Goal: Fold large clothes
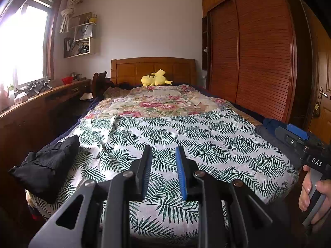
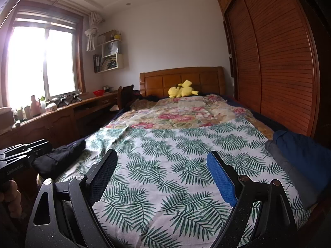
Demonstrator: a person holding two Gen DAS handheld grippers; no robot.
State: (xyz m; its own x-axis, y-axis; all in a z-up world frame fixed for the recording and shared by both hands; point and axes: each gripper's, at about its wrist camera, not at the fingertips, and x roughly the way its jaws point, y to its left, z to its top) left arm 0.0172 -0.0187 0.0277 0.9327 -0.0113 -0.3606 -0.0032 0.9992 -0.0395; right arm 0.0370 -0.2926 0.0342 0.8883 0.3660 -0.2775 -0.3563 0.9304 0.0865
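The black garment (image 1: 44, 165), crumpled at the bed's (image 1: 186, 144) left edge, looks soft and limp, best pinched at a hem, while my left gripper (image 1: 163, 155) hangs narrowly parted and empty, my right gripper (image 2: 162, 161) wide and empty.

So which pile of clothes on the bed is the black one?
The crumpled black garment at the bed's left edge; the blue and grey clothes lie at the right edge.
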